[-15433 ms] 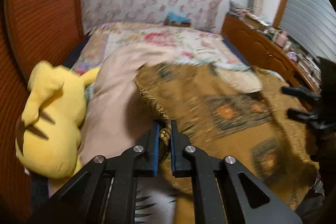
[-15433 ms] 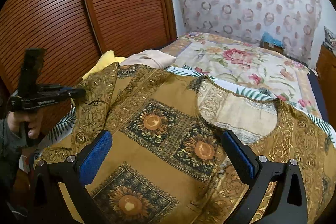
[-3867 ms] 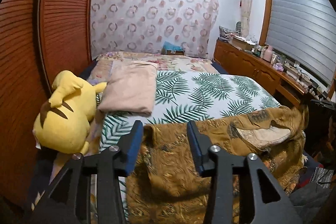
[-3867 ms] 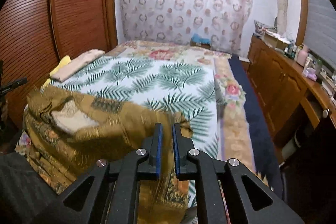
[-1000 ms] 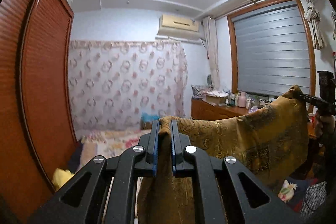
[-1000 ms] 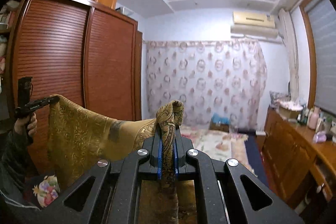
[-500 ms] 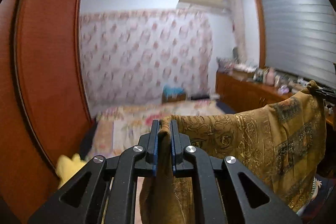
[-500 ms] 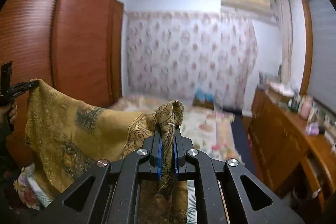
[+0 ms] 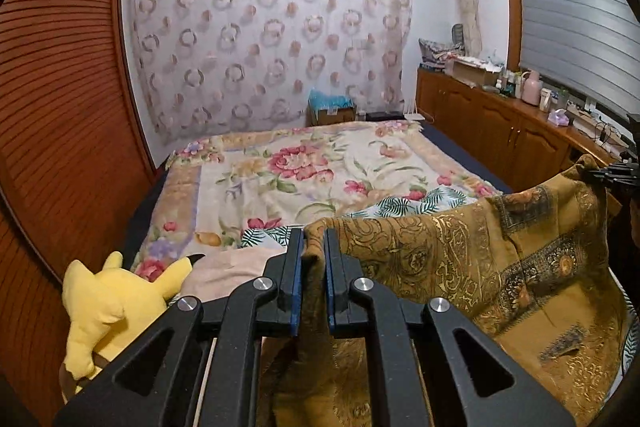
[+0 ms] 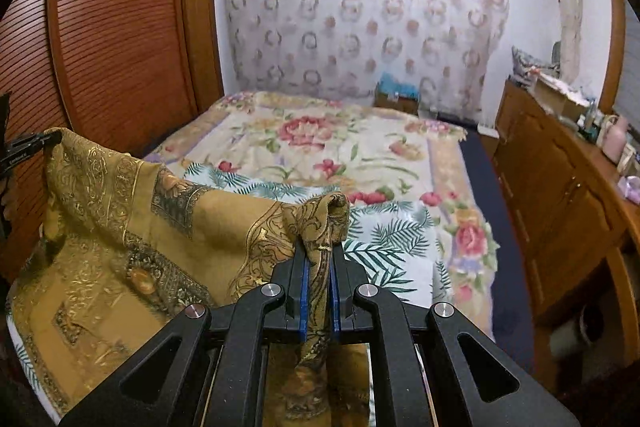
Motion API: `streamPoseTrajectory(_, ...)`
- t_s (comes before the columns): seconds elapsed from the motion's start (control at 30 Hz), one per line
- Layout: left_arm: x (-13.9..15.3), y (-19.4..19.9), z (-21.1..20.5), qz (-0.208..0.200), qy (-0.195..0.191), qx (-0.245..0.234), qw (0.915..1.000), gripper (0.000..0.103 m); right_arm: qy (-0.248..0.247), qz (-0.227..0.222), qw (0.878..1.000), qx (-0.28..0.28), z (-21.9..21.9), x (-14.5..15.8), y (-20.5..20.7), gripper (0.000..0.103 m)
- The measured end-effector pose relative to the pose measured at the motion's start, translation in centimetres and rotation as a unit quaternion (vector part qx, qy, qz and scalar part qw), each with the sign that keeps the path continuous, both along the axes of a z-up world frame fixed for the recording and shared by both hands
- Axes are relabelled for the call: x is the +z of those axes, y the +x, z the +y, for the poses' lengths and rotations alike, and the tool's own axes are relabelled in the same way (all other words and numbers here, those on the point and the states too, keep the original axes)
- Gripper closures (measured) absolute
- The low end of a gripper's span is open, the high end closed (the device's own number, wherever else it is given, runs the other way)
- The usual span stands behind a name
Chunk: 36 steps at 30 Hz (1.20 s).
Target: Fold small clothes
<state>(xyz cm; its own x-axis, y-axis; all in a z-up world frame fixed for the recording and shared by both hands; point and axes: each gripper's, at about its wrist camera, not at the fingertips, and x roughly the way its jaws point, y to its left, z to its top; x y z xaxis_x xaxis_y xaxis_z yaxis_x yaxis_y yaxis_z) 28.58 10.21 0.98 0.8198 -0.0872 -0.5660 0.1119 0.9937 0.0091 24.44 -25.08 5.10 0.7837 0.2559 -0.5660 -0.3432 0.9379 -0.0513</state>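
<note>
Tilting downward over the bed (image 9: 304, 171), left gripper (image 9: 313, 247) and right gripper (image 10: 318, 259), jaws clenched on mustard garment (image 9: 460, 259).

The garment (image 9: 500, 267) is mustard gold with scrollwork and dark flower panels. The bed (image 9: 304, 171) wears a cream floral blanket over a green palm-leaf sheet (image 10: 384, 239), and a yellow plush toy (image 9: 108, 299) sits at lower left. The curtain (image 9: 272, 27) shows pink rings on white.

The gold garment (image 9: 500, 267) drops behind the left tool (image 9: 311, 243) and off the bottom edge — its lower hem unseen — while the bottles on the sideboard (image 9: 532, 95) are too small to identify, and the yellow plush (image 9: 104, 307) faces away.
</note>
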Motion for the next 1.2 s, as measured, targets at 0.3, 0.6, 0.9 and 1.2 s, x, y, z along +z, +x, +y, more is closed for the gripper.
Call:
streamPoseTrajectory(0.3,-4.3,3.6,-0.2,0.024,0.006,0.011,0.9996,0.093,0.008,0.035,0.999,-0.005,-2.6,-0.8,3.5,0.095)
streamPoseTrajectory(0.6,-5.5,4.4,0.0,0.031,0.004,0.021,0.9993,0.084,0.005,0.063,0.998,-0.026,-2.4,-2.8,6.9,0.095)
streamPoseTrajectory(0.9,-5.3,1.3,-0.3,0.042,0.003,-0.012,0.9990,0.045,0.000,0.067,0.997,-0.031,-2.4,-2.8,6.2,0.071)
streamPoseTrajectory(1.2,-7.6,-2.8,0.2,0.082,0.020,-0.004,0.9964,0.023,0.005,0.094,0.995,-0.017,-2.6,-4.0,1.0,0.052)
